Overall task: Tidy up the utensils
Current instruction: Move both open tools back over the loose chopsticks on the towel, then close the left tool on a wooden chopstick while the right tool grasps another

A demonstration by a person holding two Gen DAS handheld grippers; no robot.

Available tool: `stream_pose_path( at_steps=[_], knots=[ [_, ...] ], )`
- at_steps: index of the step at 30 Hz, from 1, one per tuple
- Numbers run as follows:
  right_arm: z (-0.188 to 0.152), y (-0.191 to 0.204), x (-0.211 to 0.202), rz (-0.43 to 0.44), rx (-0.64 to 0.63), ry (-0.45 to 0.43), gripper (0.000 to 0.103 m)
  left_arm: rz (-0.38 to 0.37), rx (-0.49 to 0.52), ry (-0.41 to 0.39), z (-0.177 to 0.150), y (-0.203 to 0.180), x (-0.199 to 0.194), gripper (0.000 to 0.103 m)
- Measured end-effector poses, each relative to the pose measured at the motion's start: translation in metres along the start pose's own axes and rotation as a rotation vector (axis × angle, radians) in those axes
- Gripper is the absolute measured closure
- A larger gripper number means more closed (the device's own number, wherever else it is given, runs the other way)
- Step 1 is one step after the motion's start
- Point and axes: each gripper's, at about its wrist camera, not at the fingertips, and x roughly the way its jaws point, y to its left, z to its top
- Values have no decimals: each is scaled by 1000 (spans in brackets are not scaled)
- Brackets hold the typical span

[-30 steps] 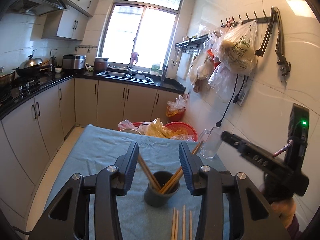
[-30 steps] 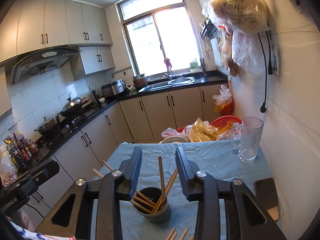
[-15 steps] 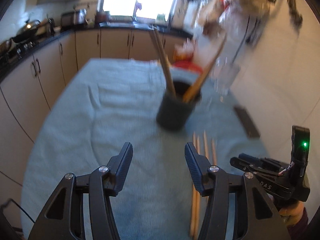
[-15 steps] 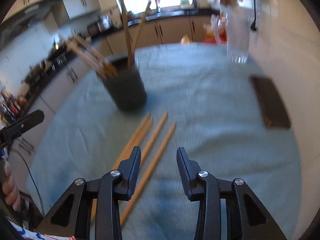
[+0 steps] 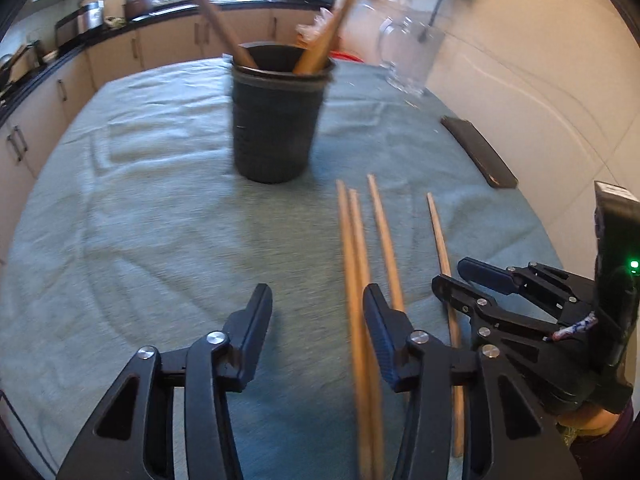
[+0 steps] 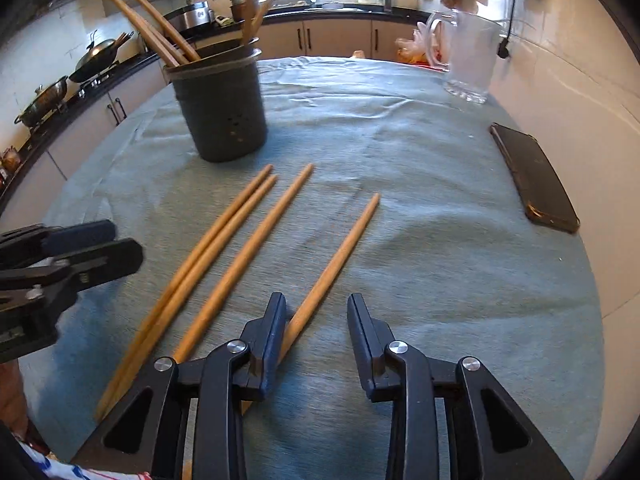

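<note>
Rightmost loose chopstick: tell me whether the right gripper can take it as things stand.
Probably yes. The right gripper, jaws closing, hovers low over the rightmost chopstick, which lies apart from the other chopsticks with nothing covering it.

No text, label, brand, number or sign can be read in either view. The dark grey plastic utensil holder [image 6: 221,108] carries only a pattern of small holes on its wall, with no lettering. The flat black phone-like slab [image 6: 534,178] lying on the table shows a bare surface. A small green light [image 5: 634,265] glows on the right claw's black housing, without any marking.
</note>
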Motion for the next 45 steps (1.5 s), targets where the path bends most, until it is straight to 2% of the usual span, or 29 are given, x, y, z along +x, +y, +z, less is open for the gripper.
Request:
stream_pose_path(
  at_steps=[6, 9, 12, 16, 21, 27, 33, 40, 45],
  knots=[
    [-2, -12, -3, 35, 21, -20, 70, -27, 23, 56, 12, -11, 29, 74],
    [-1, -9, -1, 27, 7, -25, 69, -9, 37, 54, 16, -13, 37, 79],
    [-1, -8, 0, 23, 3, -29, 69, 38, 72, 54, 19, -18, 41, 89],
    [-2, -11, 0, 42, 17, -32, 69, 17, 56, 59, 22, -14, 42, 89],
    [-4, -13, -1, 49, 20, -34, 68, -50, -21, 60, 24, 1, 41, 89],
    [-3, -10, -1, 45, 13, -35, 67, -86, -32, 49, 17, 9, 32, 89],
    [-4, -10, -1, 47, 14, -35, 67, -132, -88, 47, 15, 18, 33, 89],
    [-4, -10, 0, 45, 12, -38, 66, -101, -62, 43, 16, 14, 34, 89],
    [-4, -10, 0, 43, 10, -38, 66, -43, -22, 55, 22, 5, 38, 90]
  ],
)
